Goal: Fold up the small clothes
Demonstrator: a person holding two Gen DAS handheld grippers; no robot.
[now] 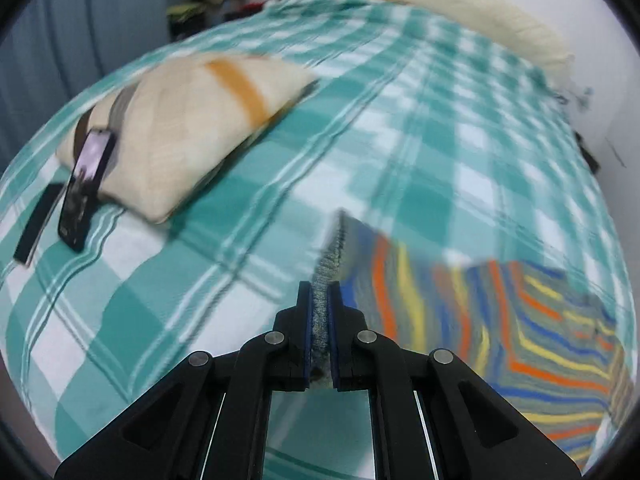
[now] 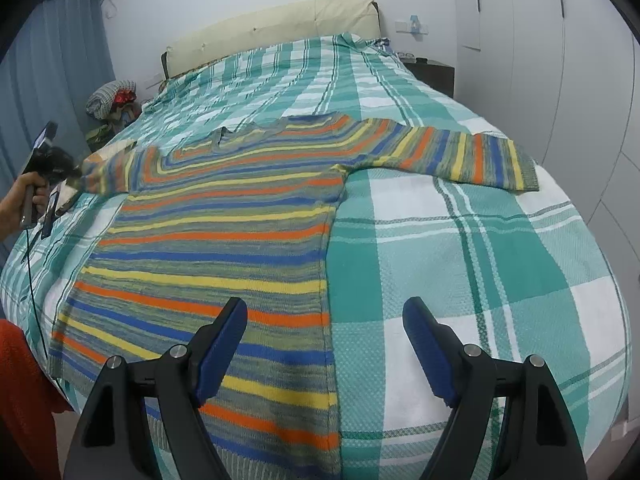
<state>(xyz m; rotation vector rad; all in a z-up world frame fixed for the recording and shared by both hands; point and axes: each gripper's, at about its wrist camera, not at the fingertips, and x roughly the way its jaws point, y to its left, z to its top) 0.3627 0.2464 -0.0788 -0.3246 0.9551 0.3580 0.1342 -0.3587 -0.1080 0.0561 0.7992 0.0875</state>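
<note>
Gripping the striped sweater (image 2: 224, 220) by its sleeve cuff (image 1: 326, 280) on the bed (image 2: 460, 248).
Your left gripper (image 1: 319, 292) pinched the cuff near the bed's left edge; your right gripper (image 2: 324, 320) hung spread over the sweater's hem, near the foot edge.

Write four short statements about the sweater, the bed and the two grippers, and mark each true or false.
1. The left gripper is shut on the cuff of the striped sweater. True.
2. The right gripper holds the sweater's hem. False: its jaws stand open above the sweater's side edge, holding nothing.
3. The sweater's other sleeve lies stretched out flat on the checked bedspread. True.
4. The sweater is plain grey. False: it is striped in orange, yellow, blue and grey.
</note>
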